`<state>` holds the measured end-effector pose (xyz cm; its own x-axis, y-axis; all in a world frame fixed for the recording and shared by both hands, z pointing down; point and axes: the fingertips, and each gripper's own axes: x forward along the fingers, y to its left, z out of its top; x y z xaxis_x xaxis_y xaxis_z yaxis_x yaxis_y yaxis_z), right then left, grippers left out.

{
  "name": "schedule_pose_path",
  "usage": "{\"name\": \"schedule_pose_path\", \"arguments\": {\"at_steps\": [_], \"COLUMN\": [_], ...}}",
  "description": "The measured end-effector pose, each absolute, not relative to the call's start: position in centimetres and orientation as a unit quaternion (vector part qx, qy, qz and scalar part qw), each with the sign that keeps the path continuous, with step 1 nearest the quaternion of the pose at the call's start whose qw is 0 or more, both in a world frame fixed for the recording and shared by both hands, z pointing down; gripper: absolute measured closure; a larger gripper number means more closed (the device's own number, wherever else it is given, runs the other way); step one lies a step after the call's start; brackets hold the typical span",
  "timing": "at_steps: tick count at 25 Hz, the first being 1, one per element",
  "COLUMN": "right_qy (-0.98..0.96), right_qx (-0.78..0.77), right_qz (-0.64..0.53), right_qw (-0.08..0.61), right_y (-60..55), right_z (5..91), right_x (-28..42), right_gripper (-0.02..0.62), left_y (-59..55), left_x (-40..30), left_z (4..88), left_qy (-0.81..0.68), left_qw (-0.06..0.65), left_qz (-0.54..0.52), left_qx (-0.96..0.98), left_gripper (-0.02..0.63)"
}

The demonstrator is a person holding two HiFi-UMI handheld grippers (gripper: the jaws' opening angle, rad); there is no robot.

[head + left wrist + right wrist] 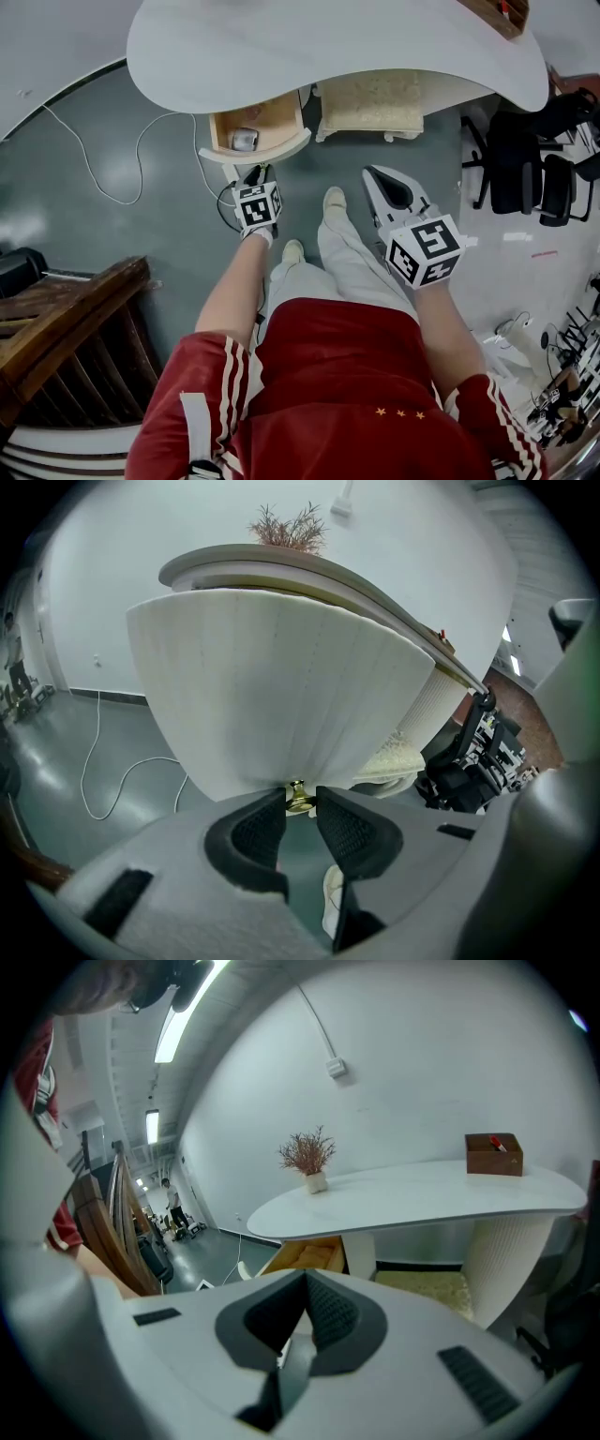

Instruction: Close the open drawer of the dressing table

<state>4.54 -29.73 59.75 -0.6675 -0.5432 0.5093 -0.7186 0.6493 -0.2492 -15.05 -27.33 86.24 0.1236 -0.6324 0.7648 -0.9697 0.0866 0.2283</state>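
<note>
Drawer (272, 150): ribbed white curved front, wooden inside. It is open and stands out from under the dressing table (328, 47) top, at 11 o'clock in the head view. Brass knob (298, 797): at 6 o'clock on the drawer front. Left gripper (301, 810): jaws narrowly apart, pads clamped on the knob. Right gripper (306, 1281): jaws closed together and empty, at 4 o'clock from the drawer, well apart.

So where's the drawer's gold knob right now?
In the left gripper view, the gold knob sits at the bottom middle of the white drawer front, pinched between the left gripper's jaw tips.
</note>
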Motion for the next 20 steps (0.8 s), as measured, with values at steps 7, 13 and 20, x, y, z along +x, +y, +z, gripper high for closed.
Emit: {"name": "schedule_pose_path", "arguments": {"at_steps": [7, 13, 20], "right_qy": [-0.886, -0.89, -0.892], "right_qx": [0.359, 0.353, 0.348], "right_qz": [0.22, 0.215, 0.209], "right_qw": [0.195, 0.193, 0.196], "right_y": [-31.6, -32.0, -32.4], "right_z": [61.1, 61.5, 62.3], "right_x": [5.0, 4.1, 3.6], "right_gripper": [0.589, 0.589, 0.589], "left_y": [-30.6, -32.4, -34.2], "left_x": [-15.3, -16.1, -17.1], "left_z": [86.2, 86.0, 85.8], "left_qy": [-0.637, -0.641, -0.656], "left_qw": [0.376, 0.36, 0.341], "left_qz": [0.204, 0.195, 0.18], "left_qx": [0.641, 0.649, 0.649], "left_gripper": [0.502, 0.502, 0.502]}}
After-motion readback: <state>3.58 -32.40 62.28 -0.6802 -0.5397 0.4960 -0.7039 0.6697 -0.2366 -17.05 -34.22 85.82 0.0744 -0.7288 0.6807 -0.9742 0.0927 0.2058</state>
